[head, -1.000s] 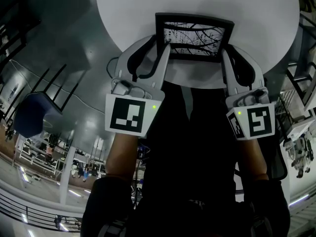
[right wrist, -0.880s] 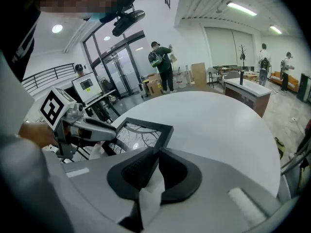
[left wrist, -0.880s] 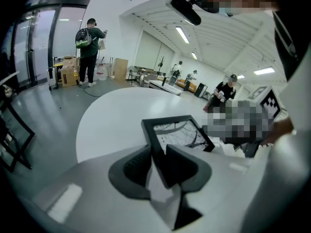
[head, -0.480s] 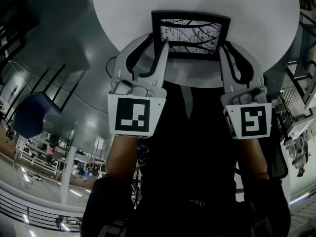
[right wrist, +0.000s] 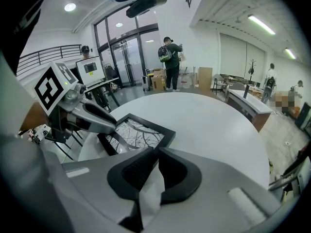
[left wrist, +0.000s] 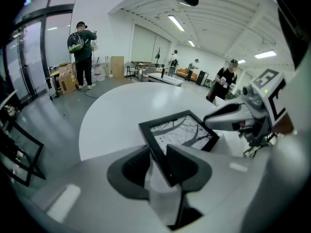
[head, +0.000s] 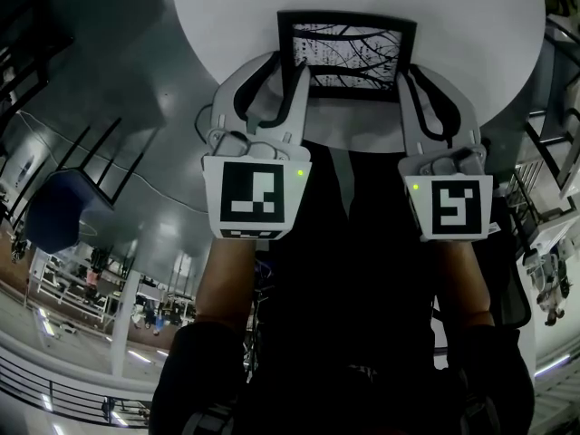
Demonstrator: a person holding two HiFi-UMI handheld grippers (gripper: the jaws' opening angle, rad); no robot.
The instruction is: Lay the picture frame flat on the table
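A black picture frame (head: 344,53) with a print of bare branches sits tilted over the round white table (head: 471,25), its face turned up. My left gripper (head: 294,84) holds the frame's left edge and my right gripper (head: 408,80) holds its right edge. In the left gripper view the frame (left wrist: 182,132) runs between that gripper's pads (left wrist: 163,152); those jaws have just been opening slightly, the edge still between them. In the right gripper view the jaws (right wrist: 156,150) close on the near corner of the frame (right wrist: 138,135). I cannot tell whether the frame's lower edge touches the table.
The table's near rim lies just under both grippers. A blue chair (head: 63,207) stands on the floor to the left. A person with a backpack (left wrist: 82,52) stands far off near cardboard boxes. A desk with a monitor (right wrist: 90,69) is beyond the table.
The frame has tipped further back, so more of its face shows from above. Both grippers have rolled with it, their marker cubes now squarer to the head camera.
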